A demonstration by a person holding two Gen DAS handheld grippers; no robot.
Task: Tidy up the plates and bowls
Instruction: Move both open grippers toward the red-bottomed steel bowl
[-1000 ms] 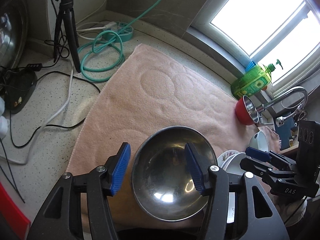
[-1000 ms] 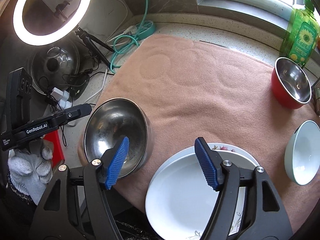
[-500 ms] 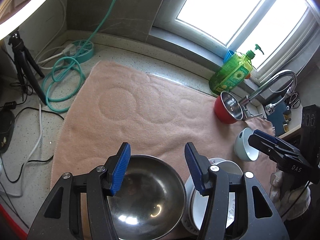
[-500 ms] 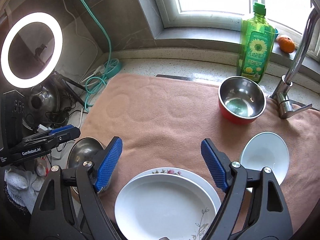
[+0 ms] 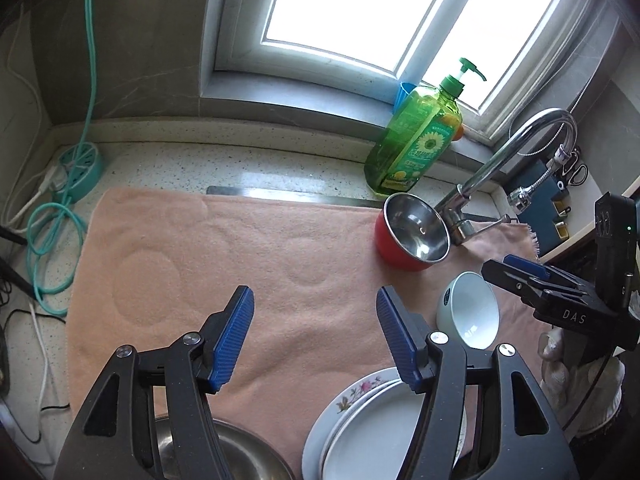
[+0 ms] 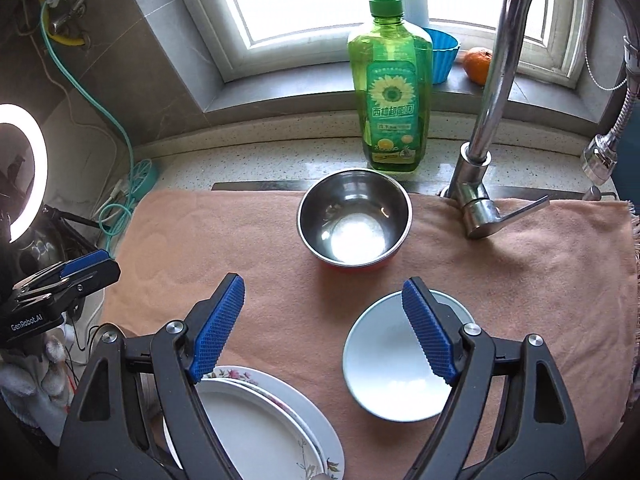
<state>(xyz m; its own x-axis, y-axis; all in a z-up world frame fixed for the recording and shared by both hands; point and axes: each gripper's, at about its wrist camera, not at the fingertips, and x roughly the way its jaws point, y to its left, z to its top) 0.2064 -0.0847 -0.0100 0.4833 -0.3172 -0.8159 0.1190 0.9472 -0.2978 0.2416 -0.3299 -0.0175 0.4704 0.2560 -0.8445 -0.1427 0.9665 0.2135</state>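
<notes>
With both the left gripper and right gripper jaws wide and empty, having just opened further, the glossy, breakable white ceramic bowl on the towel near the desk's front edge is best pinched at its thin rim.

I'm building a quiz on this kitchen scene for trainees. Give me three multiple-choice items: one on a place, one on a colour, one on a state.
1. Where does the green soap bottle stand?
A. behind the red bowl, by the window sill
B. on the plates
C. inside the white bowl

2. What colour is the outside of the steel-lined bowl?
A. blue
B. red
C. yellow

3. How does the right gripper stand?
A. shut on the white bowl
B. shut on a plate
C. open, holding nothing

Answers: 1 A, the bottle rises just beyond the bowl's far rim; 2 B, the left wrist view shows its red wall; 3 C, the pads stand wide apart above the towel, with the white bowl lying below.
</notes>
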